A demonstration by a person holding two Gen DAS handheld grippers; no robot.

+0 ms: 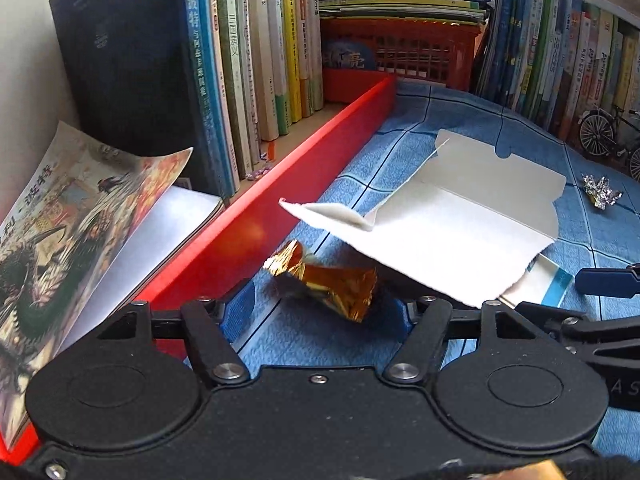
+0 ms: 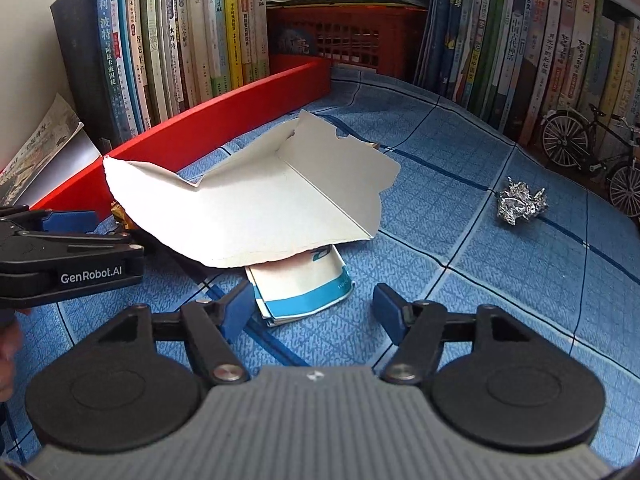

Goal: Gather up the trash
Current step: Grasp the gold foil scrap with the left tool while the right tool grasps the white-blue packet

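Beside the red box wall (image 1: 256, 216), the gold wrapper (image 1: 328, 284) lies on the blue cloth (image 1: 400, 148), half under the torn white carton (image 1: 452, 216), its long axis running across the left gripper (image 1: 320, 316). That gripper is nearest, its jaws wide around the wrapper, pads not visibly pressing. The right gripper (image 2: 314, 312) stands open and empty over the carton's printed flap (image 2: 304, 288); a silver foil ball (image 2: 520, 204) lies well apart.

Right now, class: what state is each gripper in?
Left gripper: open, gold wrapper between its fingers, not gripped.
Right gripper: open, holding nothing.
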